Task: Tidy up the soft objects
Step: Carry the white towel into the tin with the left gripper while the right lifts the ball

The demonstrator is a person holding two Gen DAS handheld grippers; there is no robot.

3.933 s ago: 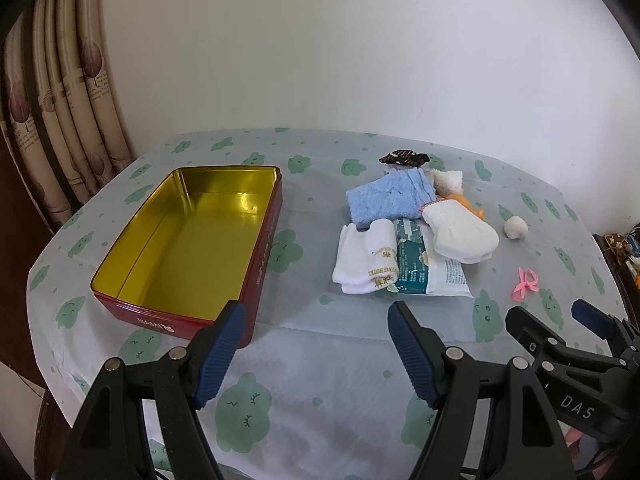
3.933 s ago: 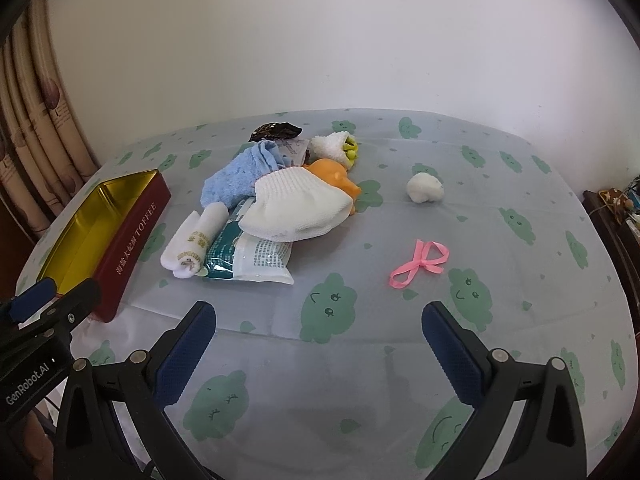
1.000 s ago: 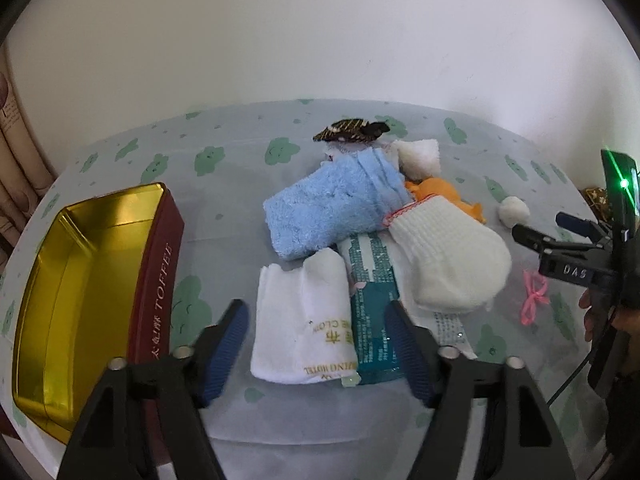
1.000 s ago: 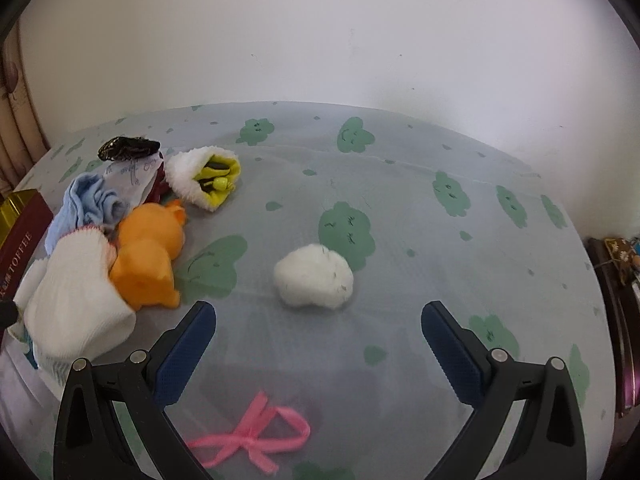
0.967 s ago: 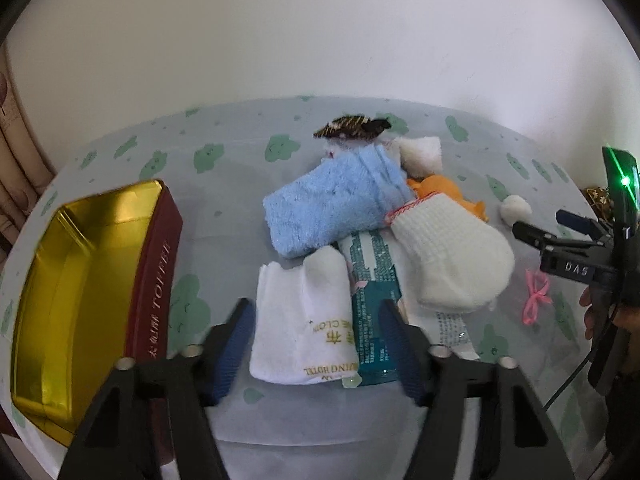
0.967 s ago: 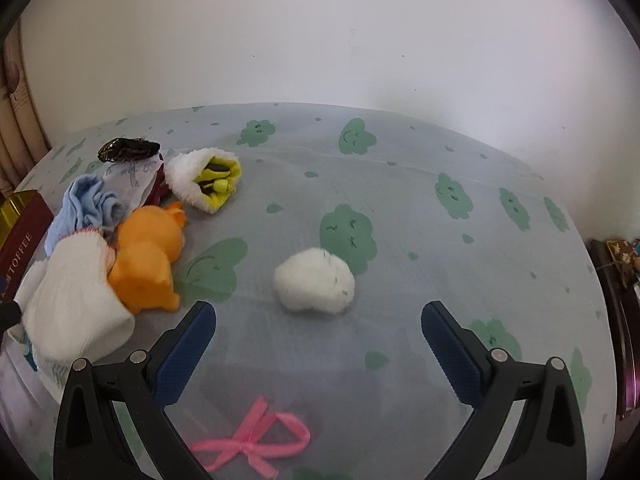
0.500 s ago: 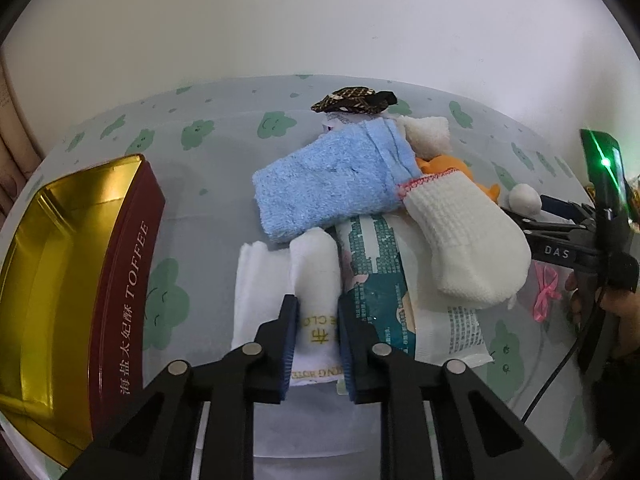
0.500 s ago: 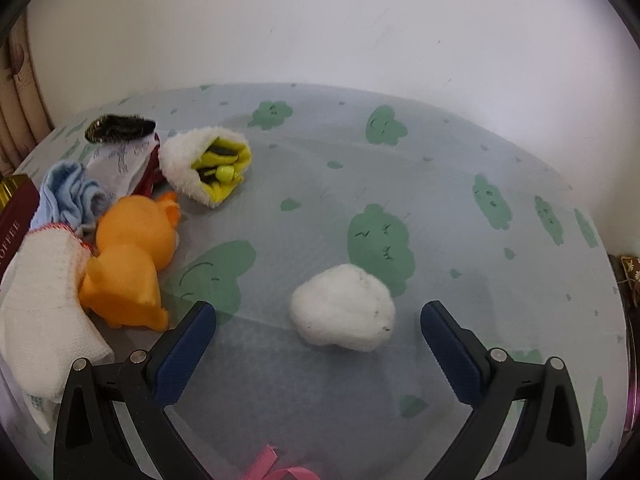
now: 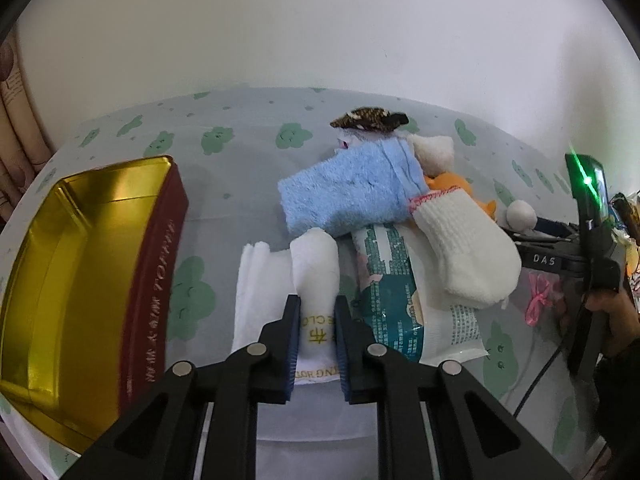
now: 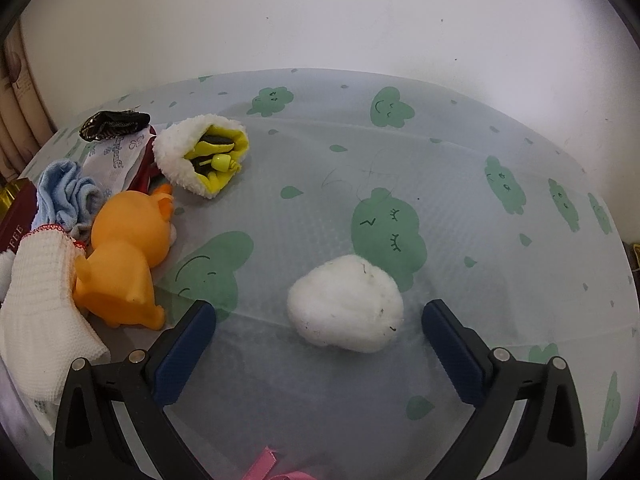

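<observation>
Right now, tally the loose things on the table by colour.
White: 4, rolled cloth, knit sock, fluffy ball, fleece pouch
Blue: 1, blue sock
Orange: 1, toy
Pink: 1, ribbon
Teal: 1, packet
Dark: 1, wrapper
Total: 9

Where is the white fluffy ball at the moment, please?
In the right wrist view, the white fluffy ball lies on the tablecloth between the open right gripper's fingertips, right of the orange toy.

Plain white wall (image 10: 320,12), patterned curtain (image 9: 16,120) at left

Rolled white towel (image 9: 316,280) pinched upright; white fluffy ball (image 10: 346,303) loose on the tablecloth.
</observation>
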